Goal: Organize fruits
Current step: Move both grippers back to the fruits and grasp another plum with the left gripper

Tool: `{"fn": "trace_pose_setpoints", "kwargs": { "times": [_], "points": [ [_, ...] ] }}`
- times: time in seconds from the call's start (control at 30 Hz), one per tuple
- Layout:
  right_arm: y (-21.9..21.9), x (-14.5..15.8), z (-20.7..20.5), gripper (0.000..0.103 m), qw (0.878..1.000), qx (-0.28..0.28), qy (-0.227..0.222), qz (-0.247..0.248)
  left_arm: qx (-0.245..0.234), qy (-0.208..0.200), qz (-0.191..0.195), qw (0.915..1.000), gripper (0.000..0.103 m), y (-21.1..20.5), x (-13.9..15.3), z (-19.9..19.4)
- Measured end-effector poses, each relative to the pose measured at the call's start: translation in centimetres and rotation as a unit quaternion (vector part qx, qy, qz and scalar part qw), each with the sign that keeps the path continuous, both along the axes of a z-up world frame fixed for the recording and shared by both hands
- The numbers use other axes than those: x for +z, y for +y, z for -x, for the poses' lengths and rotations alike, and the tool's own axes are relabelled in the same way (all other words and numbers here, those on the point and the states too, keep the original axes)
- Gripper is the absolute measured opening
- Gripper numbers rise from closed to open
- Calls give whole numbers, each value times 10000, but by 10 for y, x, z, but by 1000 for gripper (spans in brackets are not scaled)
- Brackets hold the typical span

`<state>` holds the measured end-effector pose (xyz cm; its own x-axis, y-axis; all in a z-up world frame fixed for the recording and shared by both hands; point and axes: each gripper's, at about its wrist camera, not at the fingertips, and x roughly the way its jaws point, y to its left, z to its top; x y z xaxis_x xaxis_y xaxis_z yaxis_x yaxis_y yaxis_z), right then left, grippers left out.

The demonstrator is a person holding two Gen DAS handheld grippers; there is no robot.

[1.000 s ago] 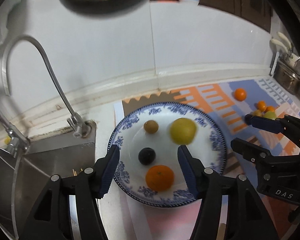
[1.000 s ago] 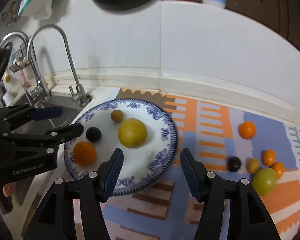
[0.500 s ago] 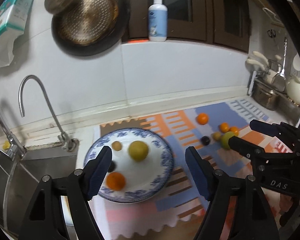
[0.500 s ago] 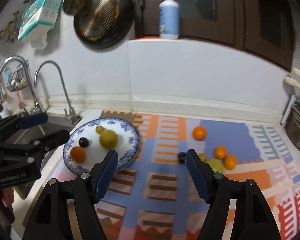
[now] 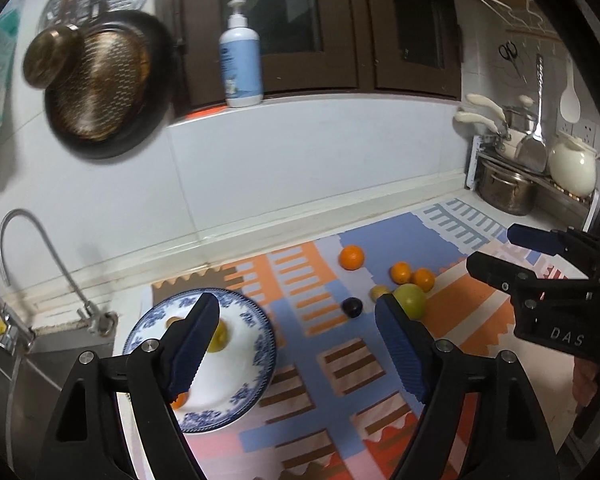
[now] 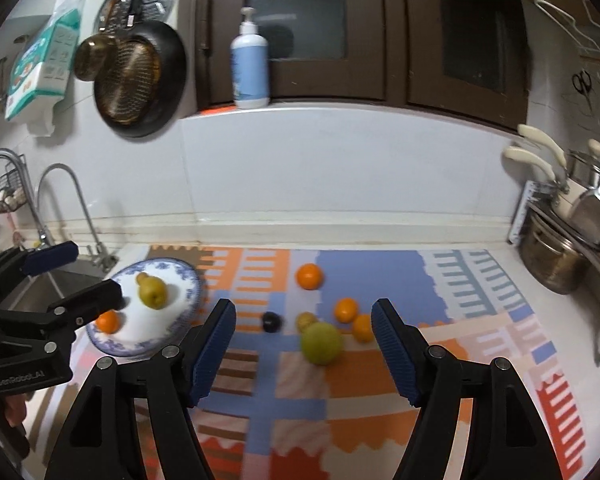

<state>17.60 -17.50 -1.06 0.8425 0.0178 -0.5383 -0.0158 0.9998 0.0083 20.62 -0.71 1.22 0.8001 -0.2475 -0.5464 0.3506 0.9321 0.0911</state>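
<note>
The left gripper point(image 5: 296, 340) stands wide apart with nothing between its pads, and its jaws have just been opening further. The right gripper point(image 6: 303, 344) is likewise parted and empty, having also widened within the last second. Both hang above the near edge of the patterned mat point(image 6: 359, 376), clear of every fruit, probably so the person can choose the next piece.

The blue-and-white plate point(image 6: 192, 280) sits at the mat's left edge, just beside the sink point(image 5: 40, 360). It carries a yellow pear point(image 6: 152, 290) and an orange point(image 6: 107, 321). Loose fruit lies right of the mat's middle: a green apple point(image 6: 321, 342), a dark plum point(image 6: 271, 321), a small yellowish fruit point(image 6: 305, 319) touching the apple, two small oranges point(image 6: 345, 309) side by side, and a larger orange point(image 6: 309, 276) nearer the back wall.

The right wrist view shows the plate's pear and orange openly (the left wrist view hides most of both behind its own finger). The left view alone shows the hand point(image 5: 587, 380) holding the right gripper. About half the fruit seems yet to be gathered.
</note>
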Motion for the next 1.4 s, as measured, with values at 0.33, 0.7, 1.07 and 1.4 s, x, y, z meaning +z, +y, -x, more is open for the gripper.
{"fn": "trace_pose_setpoints", "kwargs": {
  "times": [0.33,0.7,1.07,1.4],
  "points": [
    [-47,-13,-40,71,9975,-151,695,13,-242,393,-402,9981,81,-42,-18,-42],
    [-70,-50,-104,66,9840,11,1775,-134,-772,1144,-764,9875,80,-69,-60,-95],
    [-81,-92,-141,52,9637,1,2651,-330,-1120,1676,-1060,9737,71,-86,-103,-127],
    [-88,-117,-155,41,9445,43,3183,-811,-1226,2073,-1131,9639,55,-96,-124,-147]
  ]
}}
